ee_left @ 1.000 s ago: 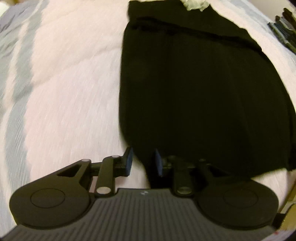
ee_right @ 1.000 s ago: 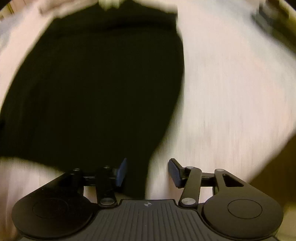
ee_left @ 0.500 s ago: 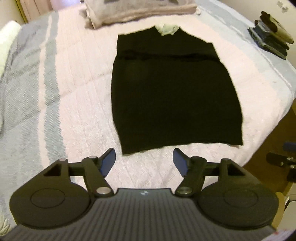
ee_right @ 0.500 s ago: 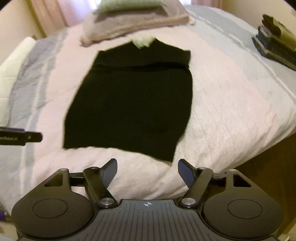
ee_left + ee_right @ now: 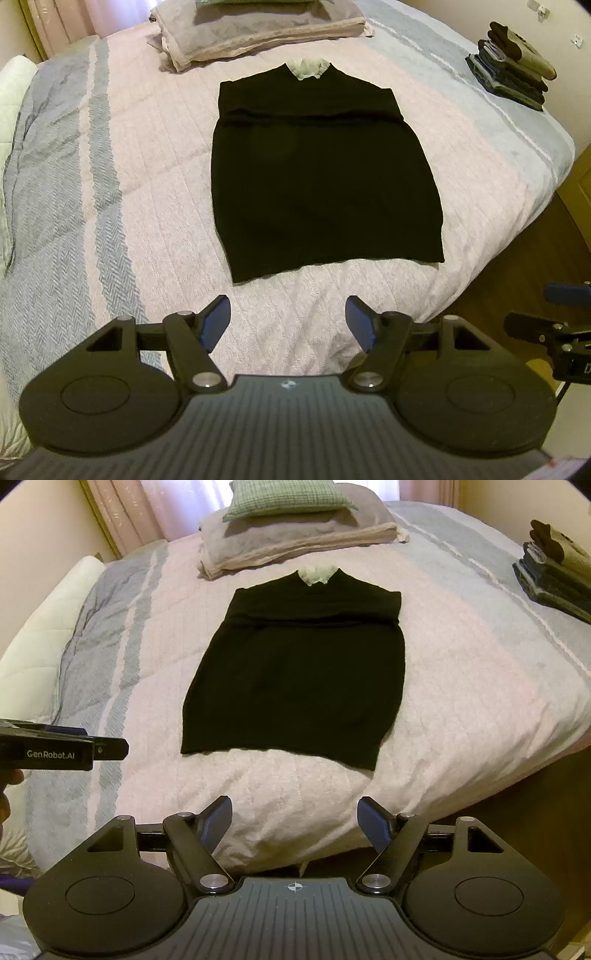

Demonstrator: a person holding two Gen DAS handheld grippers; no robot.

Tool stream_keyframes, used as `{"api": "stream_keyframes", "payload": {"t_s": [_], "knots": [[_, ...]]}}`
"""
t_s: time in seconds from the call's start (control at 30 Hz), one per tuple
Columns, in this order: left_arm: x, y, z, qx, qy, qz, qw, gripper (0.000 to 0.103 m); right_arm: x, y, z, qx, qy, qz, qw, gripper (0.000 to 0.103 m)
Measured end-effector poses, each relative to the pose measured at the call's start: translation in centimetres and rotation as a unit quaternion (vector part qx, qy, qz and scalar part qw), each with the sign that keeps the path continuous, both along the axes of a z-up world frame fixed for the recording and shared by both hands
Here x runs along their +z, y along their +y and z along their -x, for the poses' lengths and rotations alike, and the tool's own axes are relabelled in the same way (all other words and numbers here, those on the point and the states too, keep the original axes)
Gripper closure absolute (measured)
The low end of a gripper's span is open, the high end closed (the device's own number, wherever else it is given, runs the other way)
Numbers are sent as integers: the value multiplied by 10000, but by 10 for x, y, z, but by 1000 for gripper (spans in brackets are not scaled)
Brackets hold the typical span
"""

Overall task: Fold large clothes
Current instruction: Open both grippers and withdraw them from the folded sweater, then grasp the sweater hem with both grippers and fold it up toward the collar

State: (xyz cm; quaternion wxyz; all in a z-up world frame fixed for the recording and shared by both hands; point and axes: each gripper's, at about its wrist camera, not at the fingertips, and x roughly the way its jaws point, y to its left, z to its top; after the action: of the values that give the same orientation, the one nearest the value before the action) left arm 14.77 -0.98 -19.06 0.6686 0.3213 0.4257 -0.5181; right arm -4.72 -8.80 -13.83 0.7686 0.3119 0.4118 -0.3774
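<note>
We have let go of the black garment [image 5: 325, 177] and lifted both empty, wide-open tools [image 5: 288, 325] [image 5: 294, 821] back from its near hem, fold pending

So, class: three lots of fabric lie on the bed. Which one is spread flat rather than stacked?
The black garment mid-bed, laid out as a single flat piece. The beige blanket pile and the dark clothes stack are folded stacks.

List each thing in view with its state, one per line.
Black garment: flat on the bed, sides folded in, unheld.
Left hand-held gripper: open, empty.
Right hand-held gripper: open, empty.
Blankets: folded, stacked.
Dark clothes: folded, piled.
</note>
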Motion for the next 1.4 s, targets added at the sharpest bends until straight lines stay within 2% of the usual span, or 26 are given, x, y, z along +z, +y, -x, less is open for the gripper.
{"api": "stream_keyframes", "payload": {"t_s": [0.3, 0.63, 0.73, 0.8, 0.87, 0.97, 1.1, 1.2, 1.27, 1.33, 1.37, 1.4], "knots": [[-4, -23, -11, -69, -8, -134, 9999, 38, -4, -22, -14, -84, 50, -69, 9999, 31], [-7, -33, -14, -156, 44, -145, 9998, 37, -7, -33, -6, -197, -29, -200, 9996, 31], [-20, -31, -23, -188, 200, 106, 9996, 16, -23, -44, 5, -283, -166, -366, 9988, 31], [-40, -29, -38, -151, 280, 285, 9991, 15, -43, -55, 16, -484, -216, -498, 9974, 31], [-65, -31, -59, 47, 531, 245, 9983, 16, -65, -68, 29, -685, -260, -665, 9951, 31], [-114, -34, -102, 551, 1380, 146, 9888, 21, -100, -91, 48, -951, -398, -879, 9908, 31], [-167, -48, -140, 986, 2070, 310, 9729, 24, -136, -120, 65, -1189, -945, -1080, 9825, 31], [-202, -59, -165, 1234, 2519, 442, 9588, 29, -166, -149, 76, -1457, -1545, -1289, 9686, 32], [-217, -65, -179, 1330, 2699, 506, 9523, 30, -186, -167, 82, -1589, -1815, -1418, 9600, 34], [-231, -70, -190, 1251, 2858, 491, 9488, 30, -204, -181, 87, -1674, -2143, -1605, 9488, 38], [-236, -72, -194, 1203, 2946, 512, 9466, 30, -216, -188, 91, -1735, -2387, -1751, 9393, 39], [-242, -73, -199, 1179, 3087, 554, 9422, 30, -224, -192, 94, -1772, -2541, -1869, 9322, 40]]}}
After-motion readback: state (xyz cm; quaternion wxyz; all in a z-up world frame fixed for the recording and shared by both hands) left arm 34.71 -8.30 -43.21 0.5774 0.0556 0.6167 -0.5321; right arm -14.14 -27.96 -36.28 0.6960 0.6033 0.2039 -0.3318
